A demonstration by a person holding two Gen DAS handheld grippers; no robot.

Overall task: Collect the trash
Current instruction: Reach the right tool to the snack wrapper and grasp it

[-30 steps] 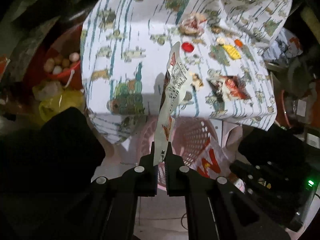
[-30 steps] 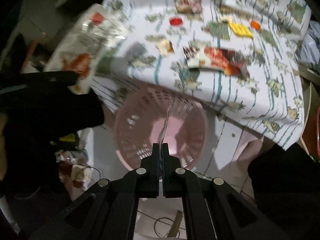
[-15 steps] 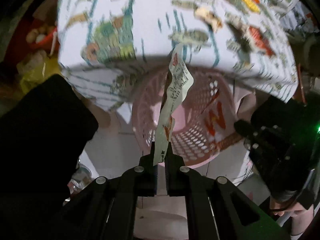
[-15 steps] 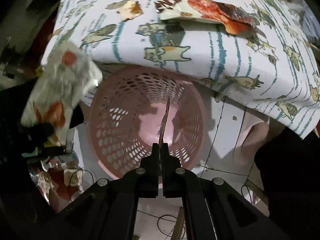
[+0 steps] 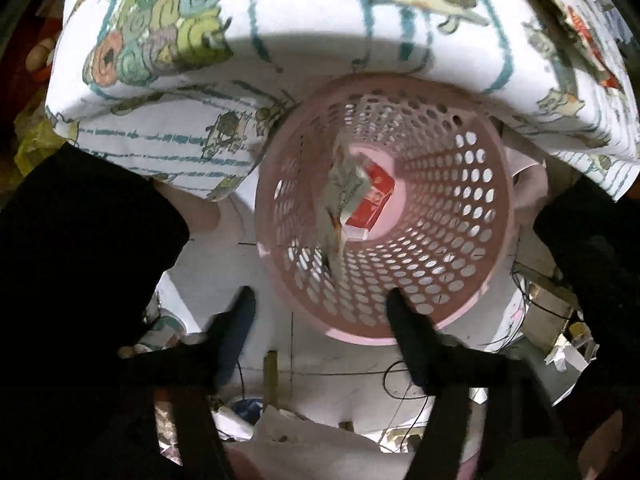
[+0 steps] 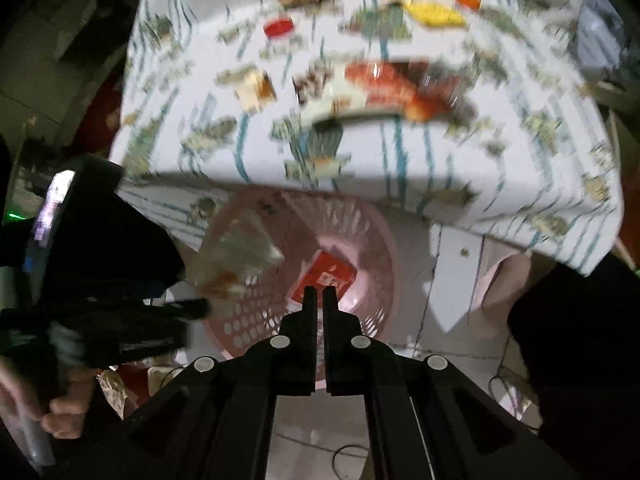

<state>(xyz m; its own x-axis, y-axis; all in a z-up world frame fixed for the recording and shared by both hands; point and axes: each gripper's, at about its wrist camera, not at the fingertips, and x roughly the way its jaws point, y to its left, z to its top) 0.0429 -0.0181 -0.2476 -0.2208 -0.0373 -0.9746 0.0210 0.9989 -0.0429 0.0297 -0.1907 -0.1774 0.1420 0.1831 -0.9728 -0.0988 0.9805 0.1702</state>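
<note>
Your right gripper [image 6: 319, 294] was matte black throughout: two slim, flat-sided fingers [image 6: 308, 300] rose from angular linkage arms pinned with four round silver screw heads in a shallow arc. Your left gripper [image 5: 320, 312] wore the same black finish, its fingers [image 5: 404, 316] rounded at the tips and motion-blurred. From the right camera, its boxy black housing carried a small lit screen, and your hand [image 6: 60, 408] wrapped its handle.

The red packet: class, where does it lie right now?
In both wrist views the red packet lies on the bottom of the pink basket, which stands on the floor below the tablecloth's edge.
</note>
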